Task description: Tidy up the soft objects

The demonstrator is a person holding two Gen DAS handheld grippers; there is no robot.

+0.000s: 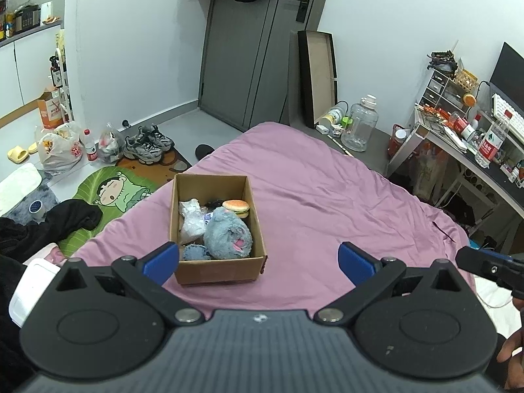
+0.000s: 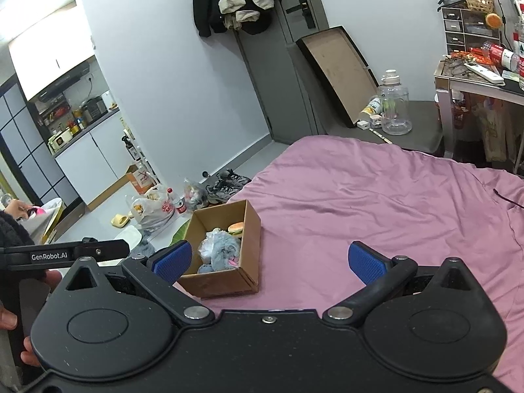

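An open cardboard box stands on the pink bed sheet. In it lie a grey-blue plush toy, a burger toy, a white crumpled soft item and a small blue plush piece. My left gripper is open and empty just in front of the box. My right gripper is open and empty, with the box between its fingers toward the left and the plush toy visible inside. The right gripper's tip shows at the right edge of the left wrist view.
The floor left of the bed holds shoes, plastic bags, a cartoon mat and dark clothes. A cluttered desk stands at the right. A large clear bottle and a leaning tray stand beyond the bed by the door.
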